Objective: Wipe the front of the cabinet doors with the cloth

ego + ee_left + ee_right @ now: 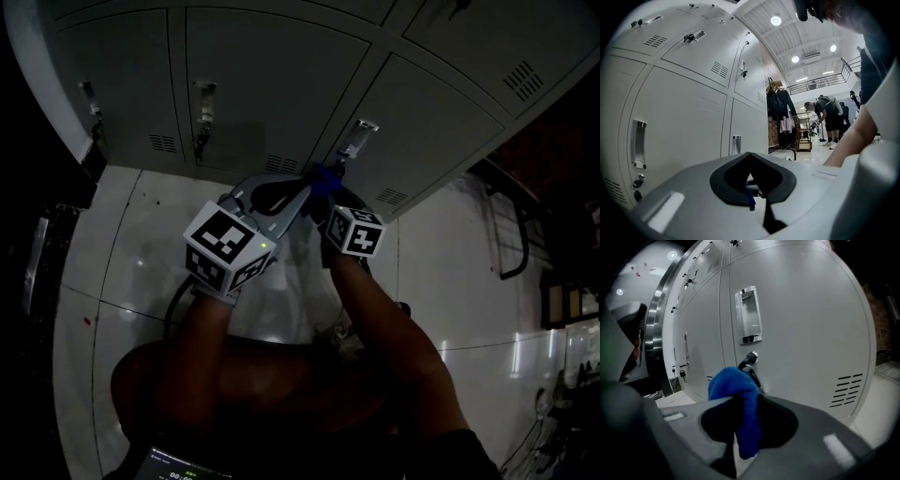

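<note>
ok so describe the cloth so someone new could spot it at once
Find the wall of grey cabinet doors, then the door with the chrome handle and lock. Just before it, the right gripper is shut on the cloth, the only bright blue thing there.

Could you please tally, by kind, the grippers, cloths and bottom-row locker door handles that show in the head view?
Grippers: 2 (left gripper, right gripper)
Blue cloth: 1
Door handles on the bottom row: 3
Total: 6
</note>
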`<state>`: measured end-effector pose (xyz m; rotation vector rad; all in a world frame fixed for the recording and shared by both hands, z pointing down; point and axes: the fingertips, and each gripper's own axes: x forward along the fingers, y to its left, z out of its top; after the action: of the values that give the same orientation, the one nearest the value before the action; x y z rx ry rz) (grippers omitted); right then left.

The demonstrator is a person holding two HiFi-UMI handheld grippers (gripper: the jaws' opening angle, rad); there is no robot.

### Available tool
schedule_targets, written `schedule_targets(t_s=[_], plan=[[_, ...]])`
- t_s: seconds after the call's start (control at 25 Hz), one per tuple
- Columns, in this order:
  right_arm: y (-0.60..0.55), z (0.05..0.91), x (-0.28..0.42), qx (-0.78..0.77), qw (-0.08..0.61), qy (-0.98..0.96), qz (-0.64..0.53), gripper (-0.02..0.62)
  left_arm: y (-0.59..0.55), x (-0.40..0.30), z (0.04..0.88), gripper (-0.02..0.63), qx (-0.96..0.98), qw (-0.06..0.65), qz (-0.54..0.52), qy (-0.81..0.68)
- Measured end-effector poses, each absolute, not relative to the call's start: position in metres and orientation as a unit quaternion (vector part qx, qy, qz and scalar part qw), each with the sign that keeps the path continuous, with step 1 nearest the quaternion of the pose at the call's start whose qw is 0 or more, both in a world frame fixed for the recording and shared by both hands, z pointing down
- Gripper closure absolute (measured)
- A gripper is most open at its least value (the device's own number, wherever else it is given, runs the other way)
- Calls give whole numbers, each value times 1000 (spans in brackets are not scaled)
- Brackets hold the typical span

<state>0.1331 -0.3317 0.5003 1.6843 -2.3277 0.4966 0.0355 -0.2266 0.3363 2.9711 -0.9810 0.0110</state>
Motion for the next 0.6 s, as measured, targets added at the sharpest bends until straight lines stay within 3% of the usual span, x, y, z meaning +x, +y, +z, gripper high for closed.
schedule_targets(t_s=[0.6], plan=[[-330, 494, 276, 649, 133, -730, 168, 518, -224, 39, 344, 606, 951, 4, 20, -310]])
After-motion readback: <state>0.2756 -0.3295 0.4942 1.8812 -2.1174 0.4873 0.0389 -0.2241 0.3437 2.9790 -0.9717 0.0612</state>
